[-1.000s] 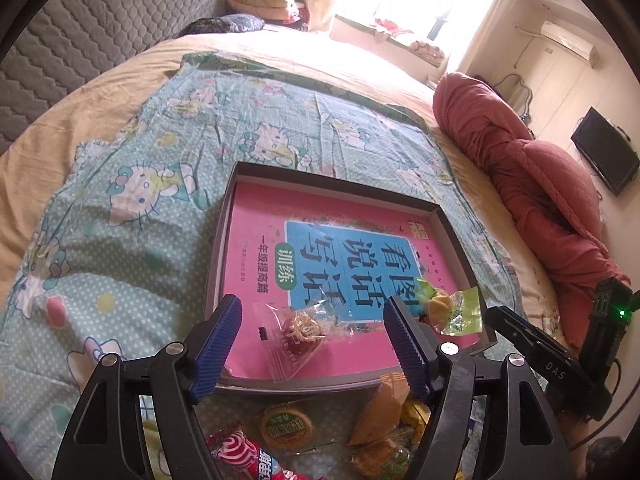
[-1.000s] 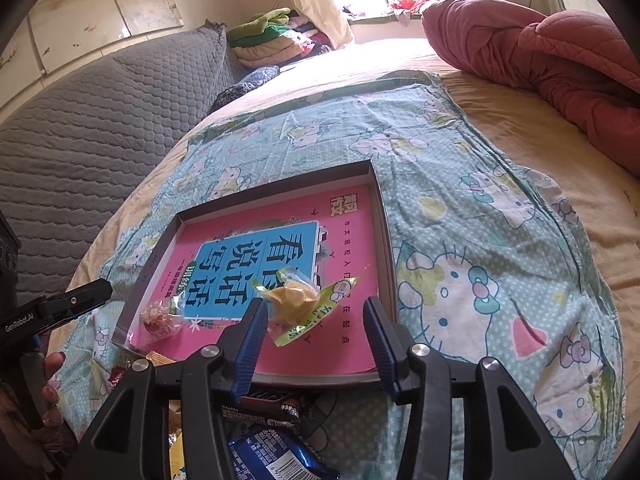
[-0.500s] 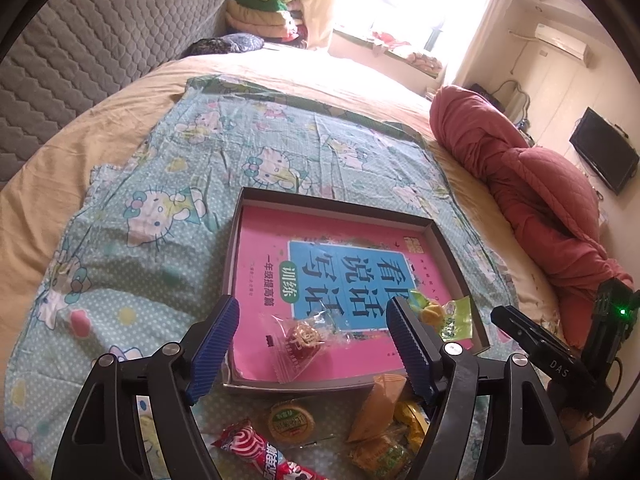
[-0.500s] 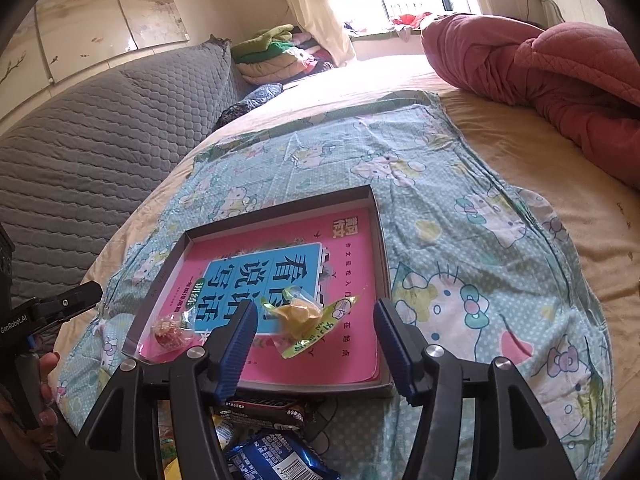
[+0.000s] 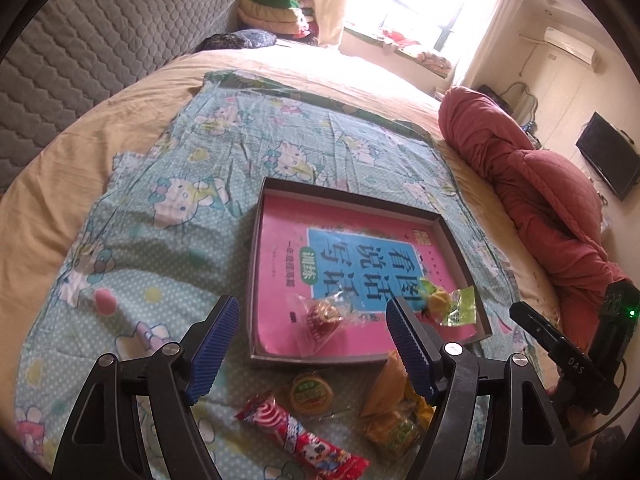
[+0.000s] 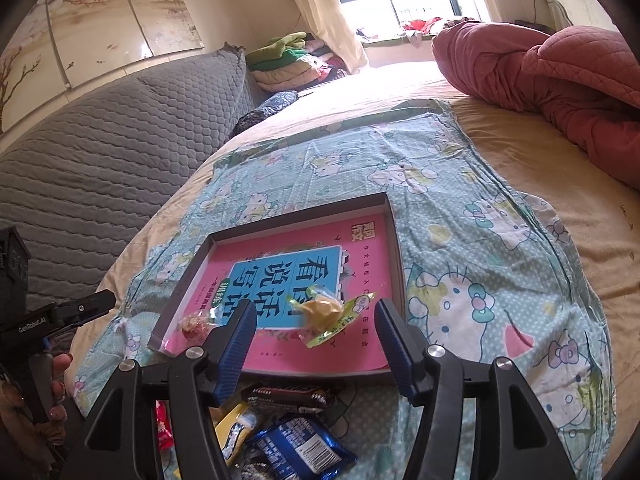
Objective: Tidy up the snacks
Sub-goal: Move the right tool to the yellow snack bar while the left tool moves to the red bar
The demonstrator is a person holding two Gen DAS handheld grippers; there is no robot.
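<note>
The left claw (image 5: 310, 342) was held wide open above the bed, nothing between its blue ribbed pads. The right claw (image 6: 314, 344) was likewise spread, its jaws parted with nothing gripped.

Just beyond the left claw, a shallow dark box (image 5: 460, 248) was seen lying on the cartoon-cat sheet (image 5: 168, 200) spread over the bed (image 5: 100, 120), a pink book (image 5: 288, 240) lining its floor. Two wrapped snacks were found inside the box, both near its near edge: a clear-wrapped red sweet (image 5: 322, 316) toward the middle of that edge, and a yellow sweet in a green wrapper (image 5: 446, 302) at the near right corner. In the right wrist view the yellow sweet (image 6: 326, 308) was seen between and just beyond the claw's pads, untouched.

Outside the box, on the sheet by its near edge, more snacks were left loose: a round green-topped pack (image 5: 313, 392), a red lollipop packet (image 5: 304, 438), and an orange and yellow bag pile (image 5: 394, 408) partly hidden by the left claw's right finger. In the right wrist view a dark chocolate bar (image 6: 292, 394) and a blue packet (image 6: 300, 446) were seen beneath the claw.

A crumpled red quilt (image 5: 540, 184) was piled along the bed's right edge, and a grey quilted headboard (image 6: 100, 152) stood along the left.
</note>
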